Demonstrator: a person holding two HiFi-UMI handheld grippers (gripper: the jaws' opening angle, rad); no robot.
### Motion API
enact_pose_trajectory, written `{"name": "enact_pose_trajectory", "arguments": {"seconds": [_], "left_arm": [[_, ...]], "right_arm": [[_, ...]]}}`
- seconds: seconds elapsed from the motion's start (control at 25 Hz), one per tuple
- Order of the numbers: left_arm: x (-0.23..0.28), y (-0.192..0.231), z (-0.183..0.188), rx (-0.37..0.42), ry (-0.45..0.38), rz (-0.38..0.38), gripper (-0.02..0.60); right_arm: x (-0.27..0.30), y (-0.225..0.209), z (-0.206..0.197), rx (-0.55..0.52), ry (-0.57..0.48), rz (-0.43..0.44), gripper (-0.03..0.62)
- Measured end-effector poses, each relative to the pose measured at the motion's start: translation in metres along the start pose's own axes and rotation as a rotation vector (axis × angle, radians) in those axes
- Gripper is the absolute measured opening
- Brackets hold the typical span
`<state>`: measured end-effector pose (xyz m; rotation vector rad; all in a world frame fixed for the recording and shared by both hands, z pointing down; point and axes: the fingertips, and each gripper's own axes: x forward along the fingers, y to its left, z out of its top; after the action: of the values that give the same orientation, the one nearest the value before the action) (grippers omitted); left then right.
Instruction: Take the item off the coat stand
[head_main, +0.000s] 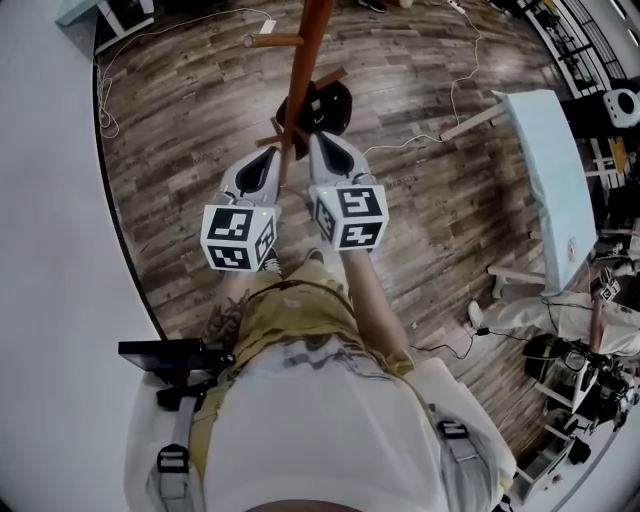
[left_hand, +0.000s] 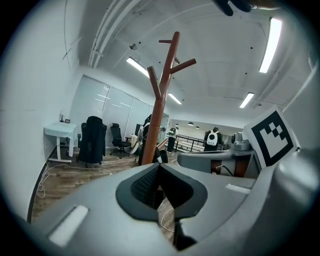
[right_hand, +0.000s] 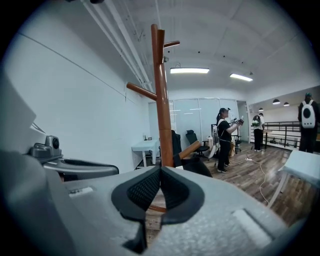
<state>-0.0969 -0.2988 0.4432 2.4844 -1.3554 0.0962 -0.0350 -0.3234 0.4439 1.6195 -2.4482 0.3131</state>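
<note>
**A:** Where is the thing that has to come off?

**B:** The black item (head_main: 325, 105) is low on the coat stand (head_main: 305, 60). It sits close against the brown pole by a low slanted peg (right_hand: 192, 148), just above the wooden floor (head_main: 180, 130). It has a small white mark. I can't tell whether it is a bag or a cap.

**A:** And the two tools?

**B:** Both point toward the stand. In the head view the pole runs between them, with the left tool (head_main: 272, 152) on its left and the right tool (head_main: 318, 142) on its right. The right tool's tip is near the item. In the right gripper view the item lies beyond the tips, not touching them.

**A:** How do the jaws stand?

**B:** The left tool's jaws are pressed together. Its ribbed pads meet at the tip with nothing between them. The right tool's jaws are pressed together too, and nothing is pinched there either.

**A:** What else is around?

**B:** A white cable (head_main: 440, 130) trails across the floor to the right of the stand. In the left gripper view a dark office chair (left_hand: 92, 140) stands beside a white desk (left_hand: 60, 132) by the far wall. In the right gripper view a person (right_hand: 223, 135) stands well behind the stand.
</note>
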Motion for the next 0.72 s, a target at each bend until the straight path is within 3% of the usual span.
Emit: {"name": "enact_pose_trajectory", "arguments": {"seconds": [0.32, 0.72], "left_arm": [[0.018, 0.006, 0.008, 0.012, 0.02, 0.038, 0.0], [0.043, 0.011, 0.017, 0.015, 0.029, 0.093, 0.0]], "right_arm": [[0.031, -0.015, 0.004, -0.036, 0.045, 0.018, 0.054], [0.074, -0.022, -0.007, -0.145, 0.151, 0.11, 0.144]]}}
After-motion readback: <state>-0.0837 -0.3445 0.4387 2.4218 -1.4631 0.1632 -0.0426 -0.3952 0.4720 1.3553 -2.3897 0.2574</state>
